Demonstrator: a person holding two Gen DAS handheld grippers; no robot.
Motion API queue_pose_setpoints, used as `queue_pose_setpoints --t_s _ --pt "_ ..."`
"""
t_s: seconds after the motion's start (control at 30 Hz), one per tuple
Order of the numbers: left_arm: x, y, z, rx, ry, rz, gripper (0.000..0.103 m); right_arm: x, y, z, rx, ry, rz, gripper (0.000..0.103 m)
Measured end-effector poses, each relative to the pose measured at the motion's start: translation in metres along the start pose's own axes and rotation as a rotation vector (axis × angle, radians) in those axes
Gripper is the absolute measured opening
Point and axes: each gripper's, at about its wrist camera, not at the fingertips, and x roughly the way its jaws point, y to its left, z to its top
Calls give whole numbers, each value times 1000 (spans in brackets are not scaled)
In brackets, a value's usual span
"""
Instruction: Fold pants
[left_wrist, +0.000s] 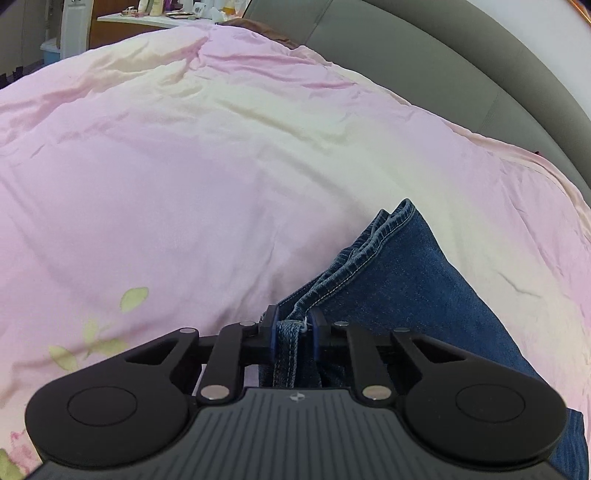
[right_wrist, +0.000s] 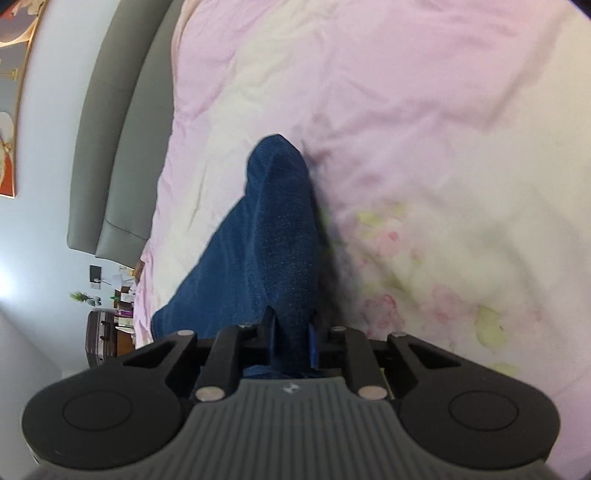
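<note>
Left wrist view: sits just behind its fingers (left_wrist: 275, 325), close above the bed (left_wrist: 184, 184), facing across it toward the grey headboard (left_wrist: 424, 59) | Right wrist view: same closeness, rolled sideways, headboard (right_wrist: 110, 129) at left edge | Shared: pink bedcover, headboard, blue jeans (left_wrist: 406, 280) (right_wrist: 269, 229)

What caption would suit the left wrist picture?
Left gripper clamps the stitched hem of blue jeans above a pink floral duvet.

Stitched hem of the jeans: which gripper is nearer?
Left. The left gripper is shut on the jeans at the stitched hem; the right gripper clamps plain denim, no hem visible.
</note>
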Motion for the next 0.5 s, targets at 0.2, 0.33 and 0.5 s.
queue_pose_setpoints --t_s 0.2,0.33,0.5 --pt "-45 -23 -38 66 65 -12 18 -54 43 16 -108 -41 -55 10" --pt "-75 -43 -85 123 130 -69 17 -117 27 29 -95 -56 -118 10" --pt "-98 -76 -141 214 233 -136 16 -180 -13 42 -68 -130 -227 10"
